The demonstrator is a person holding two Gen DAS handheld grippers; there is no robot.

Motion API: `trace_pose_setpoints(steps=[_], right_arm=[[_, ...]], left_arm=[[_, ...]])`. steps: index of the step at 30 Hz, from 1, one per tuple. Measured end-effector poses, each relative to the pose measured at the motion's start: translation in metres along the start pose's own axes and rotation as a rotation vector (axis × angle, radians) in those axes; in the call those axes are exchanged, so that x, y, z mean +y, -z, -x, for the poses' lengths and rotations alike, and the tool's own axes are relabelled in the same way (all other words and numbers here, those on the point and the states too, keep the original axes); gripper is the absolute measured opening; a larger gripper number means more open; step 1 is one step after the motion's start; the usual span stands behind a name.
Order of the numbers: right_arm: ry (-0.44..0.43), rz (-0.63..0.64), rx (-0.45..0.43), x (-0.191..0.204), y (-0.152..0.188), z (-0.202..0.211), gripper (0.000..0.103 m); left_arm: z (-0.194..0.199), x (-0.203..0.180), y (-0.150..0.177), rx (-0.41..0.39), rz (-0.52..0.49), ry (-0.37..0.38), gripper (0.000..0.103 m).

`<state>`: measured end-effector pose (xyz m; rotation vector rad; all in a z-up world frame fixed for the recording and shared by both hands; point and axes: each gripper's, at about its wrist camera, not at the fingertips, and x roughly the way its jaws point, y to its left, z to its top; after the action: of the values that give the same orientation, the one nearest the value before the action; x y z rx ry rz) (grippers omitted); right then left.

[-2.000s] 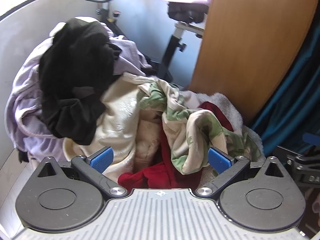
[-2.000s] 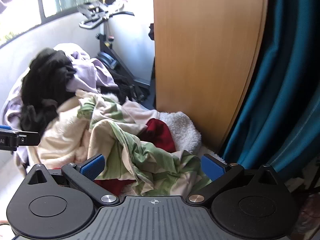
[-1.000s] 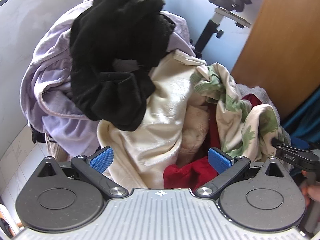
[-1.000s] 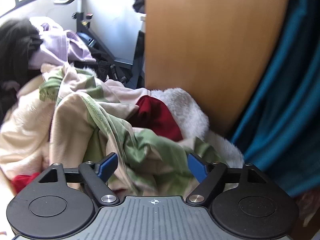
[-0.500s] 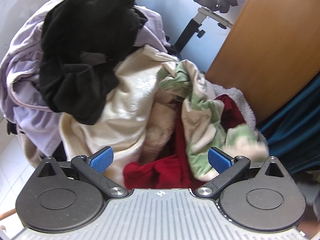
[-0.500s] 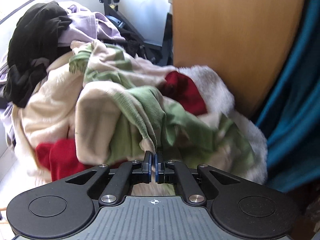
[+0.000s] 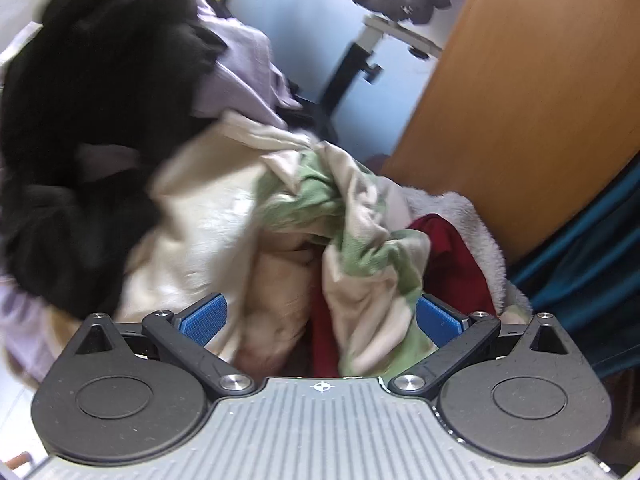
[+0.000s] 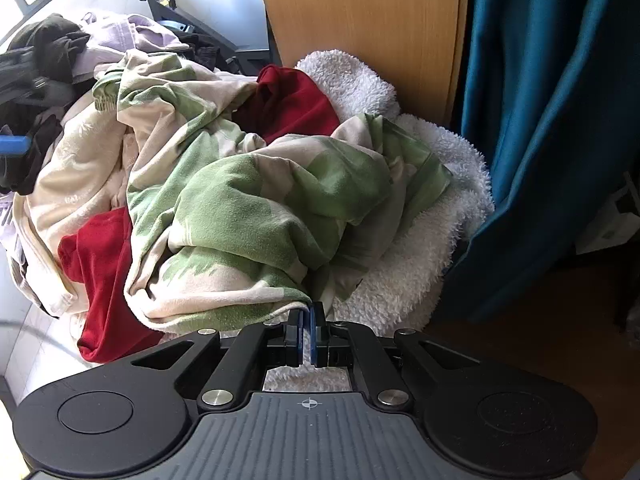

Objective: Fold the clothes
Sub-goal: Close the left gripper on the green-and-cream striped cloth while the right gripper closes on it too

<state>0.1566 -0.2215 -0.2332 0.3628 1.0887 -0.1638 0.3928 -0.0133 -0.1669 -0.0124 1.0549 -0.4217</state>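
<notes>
The green-and-cream patterned fabric garment [image 8: 256,200] lies crumpled on top of a heap of laundry, against the white fleecy blanket [image 8: 432,240] and over the dark red garment [image 8: 100,272]. A cream plush garment [image 7: 200,224], a black garment [image 7: 92,120] and a pale lilac garment [image 7: 240,68] are piled further back, next to the orange-brown wooden panel [image 8: 360,12] and the teal curtain [image 8: 560,100].

The right gripper [image 8: 307,334] is closed, its blue pads pinching a thin edge of the green-and-cream garment at the near rim of the heap. The left gripper [image 7: 320,316] stands wide, with nothing gripped; folds of the cream and patterned cloth lie between its fingers [image 7: 204,316] without being pressed.

Hazards judged from this state:

1. Slip. Only a narrow hem appears to be held. If the garment is pulled sharply, the edge may be drawn out of the pads.
2. Entanglement. The patterned garment is interleaved with the red one, so the red garment may be dragged along and spilled off the heap.
3. Wrong pick. If the left gripper is closed where it stands, cream or red cloth may be taken instead of the patterned garment.
4. Snagging. The lifted cloth may be swept against the curtain or panel.
</notes>
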Motion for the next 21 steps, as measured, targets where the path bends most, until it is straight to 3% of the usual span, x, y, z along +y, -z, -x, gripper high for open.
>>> trace_pose_setpoints(steps=[5, 10, 12, 13, 14, 16, 20, 21], right_arm=[[0.027, -0.007, 0.011, 0.000, -0.001, 0.000, 0.003], [0.047, -0.012, 0.022, 0.003, 0.002, 0.000, 0.004], [0.053, -0.020, 0.029, 0.003, 0.003, -0.001, 0.005], [0.055, -0.026, 0.033, 0.003, 0.004, -0.002, 0.005], [0.055, -0.035, 0.037, 0.003, 0.005, -0.003, 0.007], [0.053, -0.060, 0.042, 0.002, 0.007, -0.002, 0.012], [0.101, -0.081, 0.057, -0.003, 0.008, -0.003, 0.033], [0.110, -0.095, 0.058, -0.006, 0.007, -0.003, 0.033]], left_arm=[[-0.040, -0.012, -0.007, 0.034, -0.060, 0.064, 0.102], [-0.075, -0.023, -0.020, 0.046, -0.102, 0.061, 0.102], [-0.089, -0.023, -0.025, 0.060, -0.118, 0.050, 0.085], [-0.094, -0.022, -0.027, 0.071, -0.111, 0.053, 0.055], [-0.095, -0.019, -0.028, 0.083, -0.089, 0.079, 0.039], [-0.094, -0.014, -0.028, 0.093, -0.061, 0.120, 0.034], [-0.080, -0.008, -0.022, 0.088, -0.080, 0.164, 0.021], [-0.078, -0.006, -0.020, 0.089, -0.084, 0.165, 0.020]])
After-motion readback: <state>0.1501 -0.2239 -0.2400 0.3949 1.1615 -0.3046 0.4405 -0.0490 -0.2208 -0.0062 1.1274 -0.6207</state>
